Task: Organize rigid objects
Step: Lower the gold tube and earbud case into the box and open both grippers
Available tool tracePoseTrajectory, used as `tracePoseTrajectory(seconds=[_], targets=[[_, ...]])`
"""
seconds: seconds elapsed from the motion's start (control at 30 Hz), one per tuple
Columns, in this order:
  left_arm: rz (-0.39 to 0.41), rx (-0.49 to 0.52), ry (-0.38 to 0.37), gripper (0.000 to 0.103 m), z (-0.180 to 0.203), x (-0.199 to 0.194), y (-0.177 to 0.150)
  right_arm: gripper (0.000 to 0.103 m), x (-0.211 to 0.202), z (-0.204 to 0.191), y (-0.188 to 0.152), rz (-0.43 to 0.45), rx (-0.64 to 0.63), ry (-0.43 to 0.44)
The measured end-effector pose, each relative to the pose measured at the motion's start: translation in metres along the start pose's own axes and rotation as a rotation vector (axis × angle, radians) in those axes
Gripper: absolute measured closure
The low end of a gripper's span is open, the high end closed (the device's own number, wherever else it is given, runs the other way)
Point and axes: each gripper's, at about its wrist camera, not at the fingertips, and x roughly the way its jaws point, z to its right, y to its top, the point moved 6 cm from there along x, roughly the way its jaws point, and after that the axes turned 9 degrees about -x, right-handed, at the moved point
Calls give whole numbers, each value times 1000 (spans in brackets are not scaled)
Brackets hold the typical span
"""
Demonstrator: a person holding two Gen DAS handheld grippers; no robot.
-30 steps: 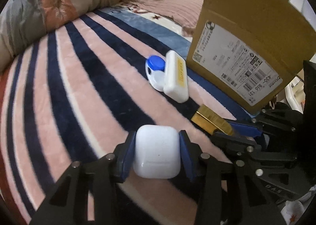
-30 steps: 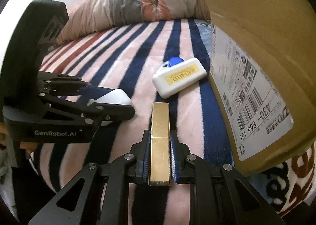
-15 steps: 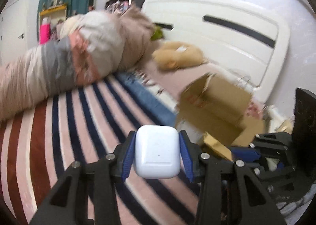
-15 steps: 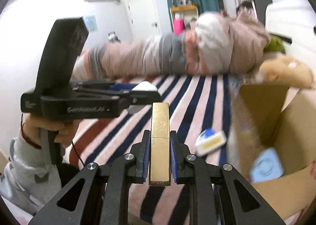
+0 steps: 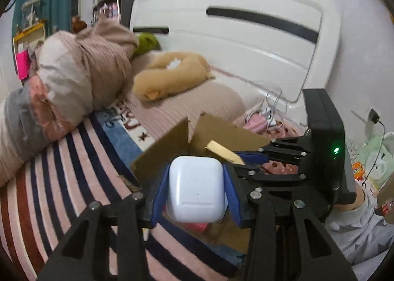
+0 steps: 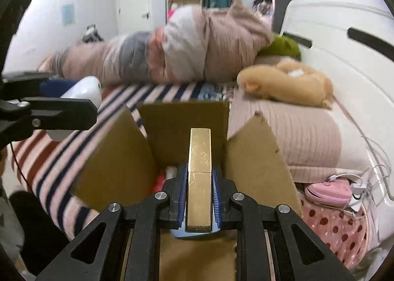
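My left gripper [image 5: 195,191] is shut on a white earbud case [image 5: 195,188] and holds it in the air at the near edge of an open cardboard box [image 5: 162,150]. My right gripper [image 6: 199,193] is shut on a gold rectangular lighter [image 6: 199,157], held above the open box [image 6: 118,155] with its flaps up. The lighter also shows in the left wrist view [image 5: 222,153], over the box. The earbud case shows at the left of the right wrist view [image 6: 85,91]. Something pink and red [image 6: 160,180] lies inside the box.
The box stands on a bed with a striped pink and navy blanket [image 5: 49,182]. A rolled quilt [image 5: 73,79], a tan plush toy [image 5: 172,74] and a white headboard [image 5: 246,34] lie behind. A pink pouch and cables [image 6: 330,191] lie right of the box.
Both grippers have risen from the blanket with their objects and now hang over the open box. The white bottle and blue-capped item on the blanket are out of view.
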Motion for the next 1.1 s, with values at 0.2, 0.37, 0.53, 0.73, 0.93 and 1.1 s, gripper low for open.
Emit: tracePoseTrajectory(seconds=[0.2,0.37,0.53,0.73,0.93,1.1], targets=[[-95,-17,69,64,-7,46,2,89,42,11,-2,-108,-98,9],[-125,-18,99,64,-13,60,3,89,57,16,-7,-151,-128,7],[-118,-28,111,64,-19,58,1,89,58,17,-9,-147,-121,11],[-87,-49,95,56,-26,37,1,89,57,16,-9,-161,-115,3],[-31,-86,127,45,-53,-2,-1,87,34,5,5,-116,-96,-5],[-12,-105,162,44,-86,-31,-16,79,-6,-35,29,4,-85,61]])
